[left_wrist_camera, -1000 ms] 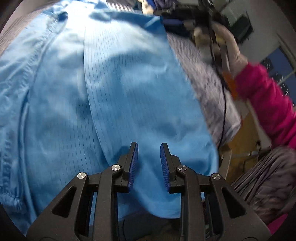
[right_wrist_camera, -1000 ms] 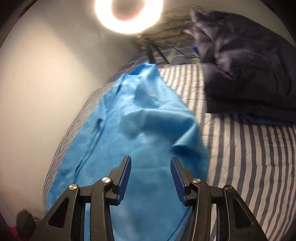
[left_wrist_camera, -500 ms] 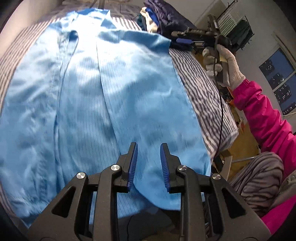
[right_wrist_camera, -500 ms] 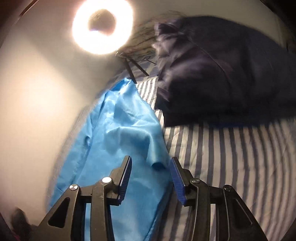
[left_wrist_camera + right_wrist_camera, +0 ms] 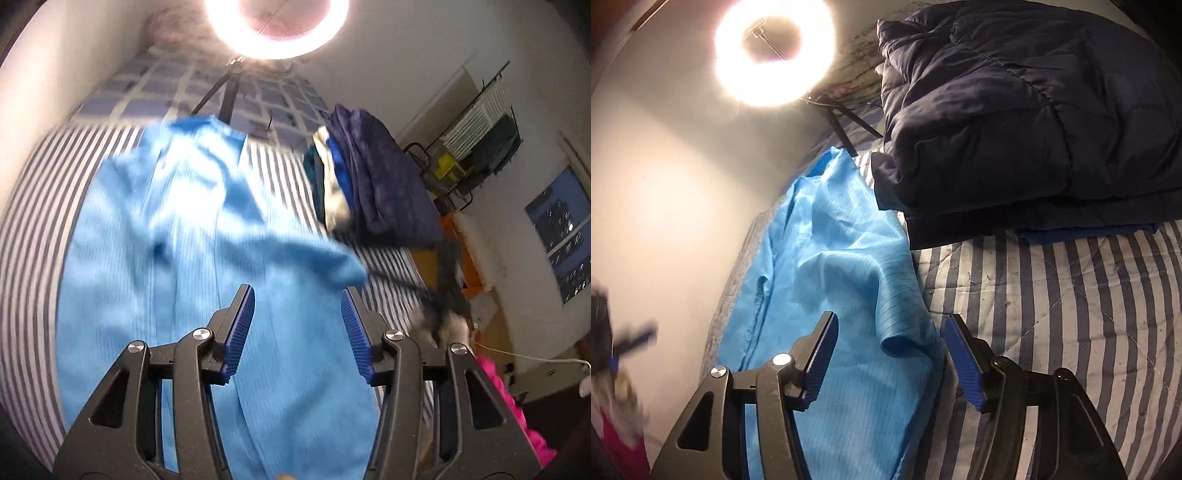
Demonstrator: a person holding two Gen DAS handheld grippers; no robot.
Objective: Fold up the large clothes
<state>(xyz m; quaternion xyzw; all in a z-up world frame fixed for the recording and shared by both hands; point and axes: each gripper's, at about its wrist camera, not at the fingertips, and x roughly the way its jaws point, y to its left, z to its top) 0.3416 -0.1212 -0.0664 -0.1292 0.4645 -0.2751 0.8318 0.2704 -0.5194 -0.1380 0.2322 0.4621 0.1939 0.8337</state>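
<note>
**Both tongs freed over the blue garment**

Left wrist: the left gripper [image 5: 297, 328], jaws just widened and empty, hovers above the blue garment [image 5: 177, 258] spread on the striped bed [image 5: 33, 192].

Right wrist: the right gripper [image 5: 888, 363], jaws also just parted, holds nothing; the raised fold [image 5: 905, 332] sits between them. Pinch it cleanly, avoiding the dark jacket [image 5: 1015, 110].

Nothing in either view could be read: no words, labels, brand marks, numbers or signs showed anywhere.
</note>
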